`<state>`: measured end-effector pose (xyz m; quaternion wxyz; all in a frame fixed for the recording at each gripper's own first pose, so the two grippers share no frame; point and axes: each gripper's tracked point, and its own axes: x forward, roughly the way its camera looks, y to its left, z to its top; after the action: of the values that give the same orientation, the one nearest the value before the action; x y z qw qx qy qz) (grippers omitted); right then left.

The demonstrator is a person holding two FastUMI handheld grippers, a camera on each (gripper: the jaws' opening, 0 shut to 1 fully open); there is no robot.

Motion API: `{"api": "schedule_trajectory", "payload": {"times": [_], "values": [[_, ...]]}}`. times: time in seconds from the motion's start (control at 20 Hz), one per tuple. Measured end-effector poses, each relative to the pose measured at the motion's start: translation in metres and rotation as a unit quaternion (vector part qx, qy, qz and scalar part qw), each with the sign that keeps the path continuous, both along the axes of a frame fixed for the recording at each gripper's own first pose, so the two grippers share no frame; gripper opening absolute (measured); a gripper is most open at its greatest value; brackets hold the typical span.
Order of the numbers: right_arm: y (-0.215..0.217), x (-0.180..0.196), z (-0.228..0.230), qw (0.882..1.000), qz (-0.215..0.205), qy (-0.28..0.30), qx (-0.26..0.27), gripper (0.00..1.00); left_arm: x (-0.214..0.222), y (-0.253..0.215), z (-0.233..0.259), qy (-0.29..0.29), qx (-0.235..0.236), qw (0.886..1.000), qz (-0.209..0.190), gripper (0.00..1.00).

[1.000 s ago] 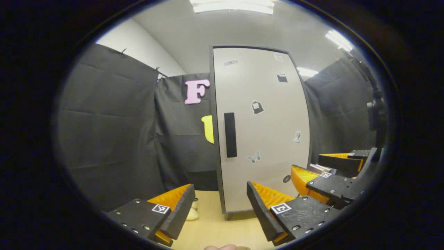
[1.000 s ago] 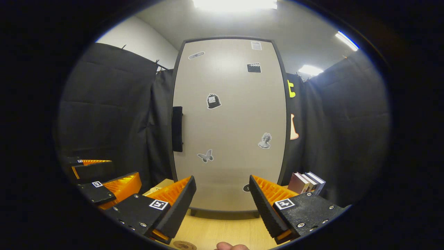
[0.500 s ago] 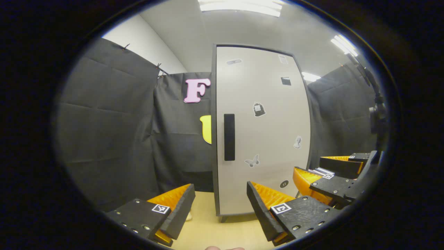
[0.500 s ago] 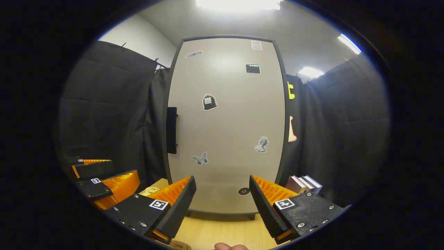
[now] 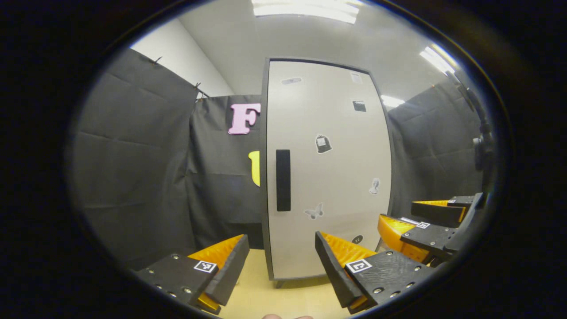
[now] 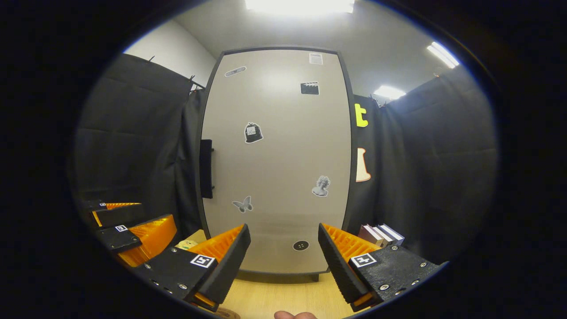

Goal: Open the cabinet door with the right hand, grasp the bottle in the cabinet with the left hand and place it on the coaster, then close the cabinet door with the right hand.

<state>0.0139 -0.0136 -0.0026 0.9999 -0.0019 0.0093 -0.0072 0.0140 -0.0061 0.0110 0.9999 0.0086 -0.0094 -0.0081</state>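
Pale wooden worktop (image 6: 283,294) low in frame, cabinet door (image 6: 274,159) shut at centre; left gripper (image 5: 279,270) and right gripper (image 6: 283,266) jaws apart, holding nothing

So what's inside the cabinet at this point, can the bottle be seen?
No. The cabinet door is shut, so the inside is covered and nothing in it can be seen. Only its handle and stickers show. Both grippers, left and right, are open before it.

Bright overhead white ceiling light panels (image 6: 300,5), soft glare on pale matte cabinet door (image 6: 279,84), sharp focus, strong fisheye bowing at edges.
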Motion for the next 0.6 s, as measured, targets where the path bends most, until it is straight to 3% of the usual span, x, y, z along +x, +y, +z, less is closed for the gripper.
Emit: {"api": "schedule_trajectory", "payload": {"times": [0.1, 0.25, 0.35, 0.4, 0.6], "values": [[-0.005, 0.004, 0.001, 1.0, -0.002, -0.003, -0.004, 0.95, -0.001, 0.001, 0.003, -0.006, -0.001, 1.0, -0.001, 0.87], [-0.005, 0.011, 0.002, 1.0, 0.0, -0.003, -0.001, 0.95, -0.003, 0.001, 0.001, -0.003, -0.001, 1.0, -0.005, 0.93], [0.003, 0.019, 0.004, 1.0, 0.011, -0.003, 0.002, 0.95, -0.007, 0.004, 0.0, -0.005, -0.003, 1.0, -0.005, 0.87], [0.009, 0.023, 0.005, 1.0, 0.018, -0.003, 0.003, 0.95, -0.011, 0.007, -0.001, -0.006, -0.003, 1.0, -0.004, 0.9], [0.035, 0.044, 0.013, 0.999, 0.037, -0.009, -0.004, 0.95, -0.03, 0.03, -0.003, -0.009, 0.01, 1.0, 0.009, 0.86]]}}
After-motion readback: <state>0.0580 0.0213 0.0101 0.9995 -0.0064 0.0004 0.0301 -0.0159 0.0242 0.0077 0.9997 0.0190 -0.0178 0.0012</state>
